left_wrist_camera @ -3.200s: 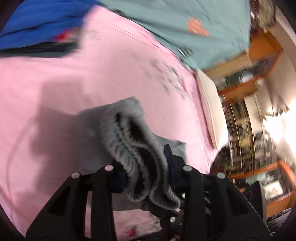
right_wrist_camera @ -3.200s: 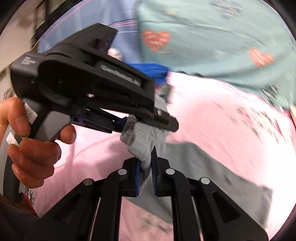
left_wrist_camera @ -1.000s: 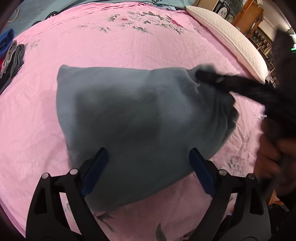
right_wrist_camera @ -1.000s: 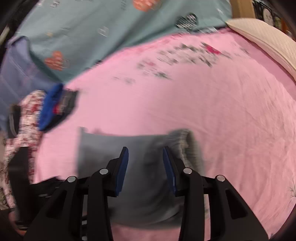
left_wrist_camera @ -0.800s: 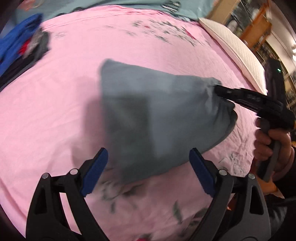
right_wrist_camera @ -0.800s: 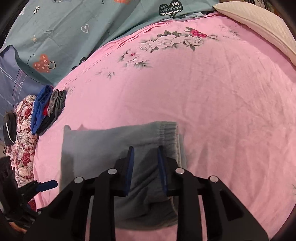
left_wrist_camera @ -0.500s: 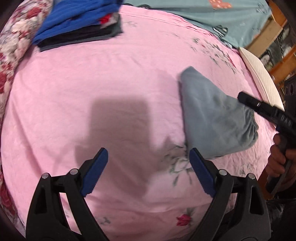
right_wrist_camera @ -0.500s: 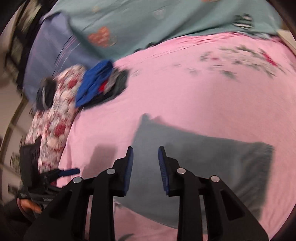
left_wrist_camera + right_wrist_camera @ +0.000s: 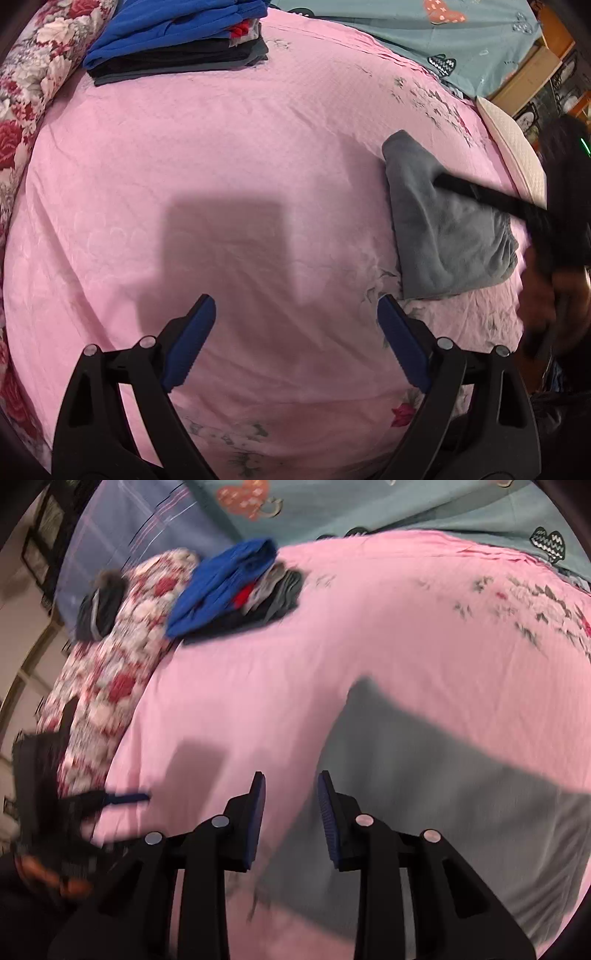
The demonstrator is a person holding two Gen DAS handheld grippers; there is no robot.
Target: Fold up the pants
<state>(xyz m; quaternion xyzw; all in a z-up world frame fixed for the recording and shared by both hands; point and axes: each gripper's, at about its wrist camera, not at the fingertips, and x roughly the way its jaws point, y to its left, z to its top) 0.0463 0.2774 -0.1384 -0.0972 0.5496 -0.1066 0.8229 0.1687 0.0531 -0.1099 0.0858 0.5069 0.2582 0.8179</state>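
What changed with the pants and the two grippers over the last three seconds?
Both grippers had pinched the bunched grey pants and have let go; the pants now lie folded flat on the pink sheet. The left gripper swung left off them, wide open over bare sheet. The right gripper is open, partly over the pants' edge. The clothes pile stayed put.

no text or labels can be read
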